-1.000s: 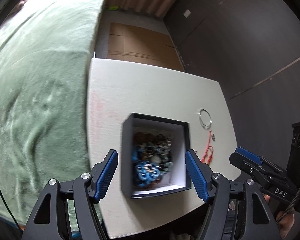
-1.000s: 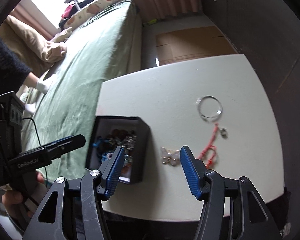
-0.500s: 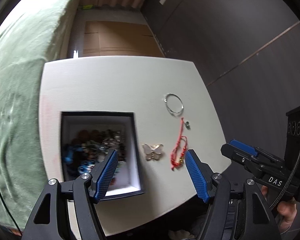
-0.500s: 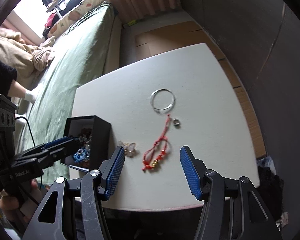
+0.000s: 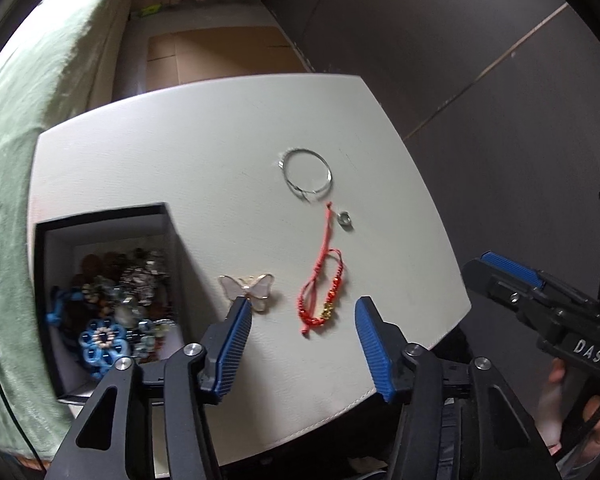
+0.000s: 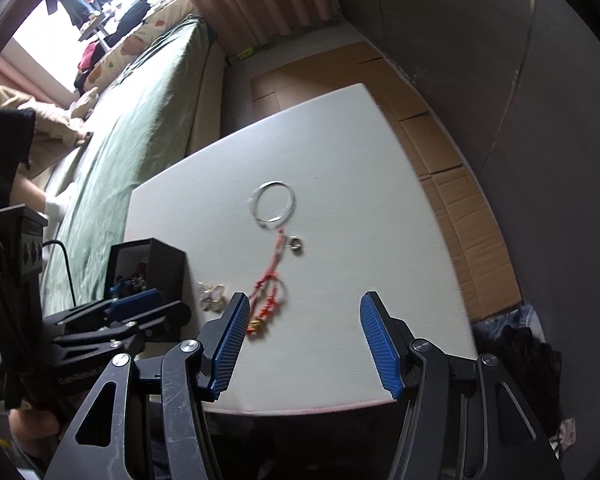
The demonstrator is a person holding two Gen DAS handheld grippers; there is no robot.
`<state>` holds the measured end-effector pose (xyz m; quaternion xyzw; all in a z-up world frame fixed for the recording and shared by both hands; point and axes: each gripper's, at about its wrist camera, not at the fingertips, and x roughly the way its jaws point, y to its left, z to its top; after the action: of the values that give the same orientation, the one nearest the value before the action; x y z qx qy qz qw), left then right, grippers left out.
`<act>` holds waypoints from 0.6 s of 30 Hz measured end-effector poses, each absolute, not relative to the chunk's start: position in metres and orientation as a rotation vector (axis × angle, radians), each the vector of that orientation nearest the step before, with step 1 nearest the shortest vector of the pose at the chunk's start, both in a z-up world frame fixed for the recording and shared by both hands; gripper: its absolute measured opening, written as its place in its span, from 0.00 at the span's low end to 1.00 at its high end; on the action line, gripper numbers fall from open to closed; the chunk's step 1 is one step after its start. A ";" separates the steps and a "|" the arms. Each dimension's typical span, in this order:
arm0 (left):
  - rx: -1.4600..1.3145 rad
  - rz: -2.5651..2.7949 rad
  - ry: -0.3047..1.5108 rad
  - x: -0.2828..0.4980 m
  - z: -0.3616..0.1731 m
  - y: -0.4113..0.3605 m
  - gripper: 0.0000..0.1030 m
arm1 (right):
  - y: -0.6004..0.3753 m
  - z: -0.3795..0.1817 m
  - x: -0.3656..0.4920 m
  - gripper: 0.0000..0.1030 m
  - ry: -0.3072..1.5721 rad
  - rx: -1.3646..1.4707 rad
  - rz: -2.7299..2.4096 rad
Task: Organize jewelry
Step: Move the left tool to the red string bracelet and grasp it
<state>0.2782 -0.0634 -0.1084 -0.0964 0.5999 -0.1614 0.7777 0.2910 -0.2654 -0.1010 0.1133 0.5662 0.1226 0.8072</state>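
A black box (image 5: 40,236) with a white lining holds several beaded pieces at the table's left; it also shows in the right wrist view (image 6: 148,256). A pink butterfly brooch (image 5: 249,287), a red cord bracelet (image 5: 324,292), a small silver ring (image 5: 346,219) and a thin silver bangle (image 5: 307,175) lie on the white table. My left gripper (image 5: 304,340) is open and empty, hovering just in front of the brooch and bracelet. My right gripper (image 6: 304,340) is open and empty, above the table's near edge, right of the bracelet (image 6: 266,300).
The white table (image 5: 180,152) is small, with its near edge under both grippers. A green bed (image 6: 132,112) runs along the left. Flattened cardboard (image 6: 440,148) covers the floor behind and right of the table. Dark walls stand to the right.
Both views have swung right, from the black box toward the loose jewelry. My left gripper now faces the brooch and bracelet. Both grippers stay open.
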 end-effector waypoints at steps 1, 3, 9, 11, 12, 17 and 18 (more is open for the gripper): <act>-0.203 -0.349 1.301 0.278 -0.111 -0.067 0.52 | -0.269 -0.102 0.291 0.56 1.212 0.245 0.257; -0.187 -0.347 1.311 0.280 -0.116 -0.075 0.52 | -0.277 -0.103 0.290 0.56 1.214 0.256 0.247; -0.127 -0.336 1.346 0.285 -0.134 -0.097 0.52 | -0.295 -0.111 0.293 0.56 1.217 0.269 0.236; -0.107 -0.333 1.362 0.287 -0.141 -0.102 0.52 | -0.301 -0.116 0.295 0.56 1.225 0.275 0.228; -0.098 -0.330 1.370 0.288 -0.146 -0.105 0.52 | -0.304 -0.117 0.296 0.56 1.227 0.277 0.226; -0.045 -0.318 1.390 0.295 -0.160 -0.116 0.52 | -0.312 -0.121 0.299 0.56 1.228 0.278 0.211; -0.036 -0.317 1.394 0.295 -0.162 -0.118 0.52 | -0.312 -0.121 0.299 0.56 1.227 0.277 0.210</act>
<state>0.2955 -0.1182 -0.1616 -0.0164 0.6390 -0.1455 0.7551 0.2992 -0.3118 -0.1205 0.1291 0.5729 0.0979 0.8034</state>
